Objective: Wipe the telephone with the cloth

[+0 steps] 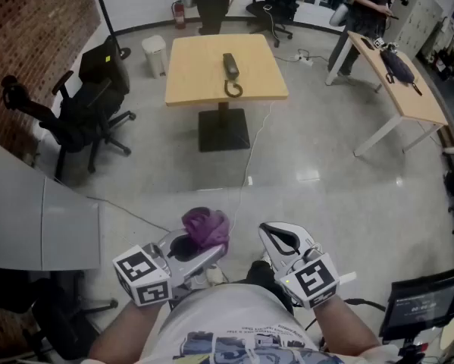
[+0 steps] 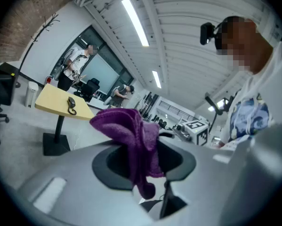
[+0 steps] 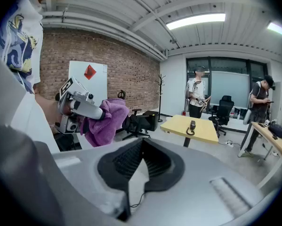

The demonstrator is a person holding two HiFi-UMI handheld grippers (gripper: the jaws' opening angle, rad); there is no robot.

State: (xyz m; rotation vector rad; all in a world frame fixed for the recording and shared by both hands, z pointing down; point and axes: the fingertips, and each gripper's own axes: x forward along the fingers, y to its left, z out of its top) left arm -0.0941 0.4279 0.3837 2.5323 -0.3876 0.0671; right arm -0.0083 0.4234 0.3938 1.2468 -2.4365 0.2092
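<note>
The left claw (image 1: pixel 205 249) is clamped on a purple cloth (image 1: pixel 205 227), which bunches up above the jaws and hangs a little way below them. The right claw (image 1: pixel 274 236) is closed with nothing in it, its jaws meeting tip to tip. Both are held close in front of the person's body, near each other, above the floor. The phone (image 1: pixel 231 66) lies on a yellow table (image 1: pixel 192 70) well away across the room, its cord curled at the near end. A black chair (image 1: pixel 90 101) stands left of the table.
</note>
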